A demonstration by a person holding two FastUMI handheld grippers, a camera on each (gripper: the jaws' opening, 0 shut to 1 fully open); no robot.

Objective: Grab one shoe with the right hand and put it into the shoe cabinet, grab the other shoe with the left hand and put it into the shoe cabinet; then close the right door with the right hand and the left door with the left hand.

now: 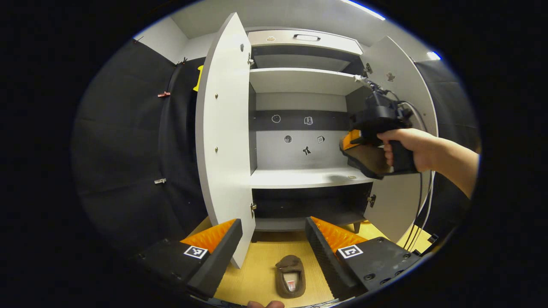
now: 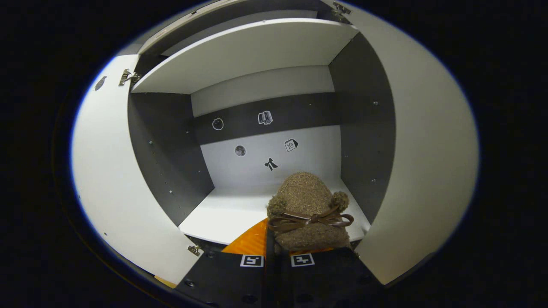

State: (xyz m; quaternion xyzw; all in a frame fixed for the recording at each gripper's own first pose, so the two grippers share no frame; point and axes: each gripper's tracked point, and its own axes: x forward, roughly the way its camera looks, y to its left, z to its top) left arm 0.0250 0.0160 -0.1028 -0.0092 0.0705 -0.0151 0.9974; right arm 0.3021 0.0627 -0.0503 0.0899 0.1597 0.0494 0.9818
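Observation:
A brown fuzzy shoe (image 2: pixel 306 205) with a leather bow is pinched in my right gripper (image 2: pixel 270 244), which is shut on it, toe pointing into the open shoe cabinet. It hangs just above the front edge of the white middle shelf (image 2: pixel 231 211). In the left gripper view, the same right gripper (image 1: pixel 353 147), held by a hand, carries that shoe (image 1: pixel 370 161) sole-out at the cabinet's right side. The other brown shoe (image 1: pixel 291 276) lies on the yellow floor below my left gripper (image 1: pixel 274 248), which is open with nothing between its fingers.
Both cabinet doors stand open: the left door (image 1: pixel 222 141) swings out close to my left gripper, the right door (image 1: pixel 402 107) sits behind the hand. An upper shelf (image 1: pixel 299 80) and a dark lower compartment (image 1: pixel 308 205) are in the cabinet. Cables (image 1: pixel 421 209) hang from the right gripper.

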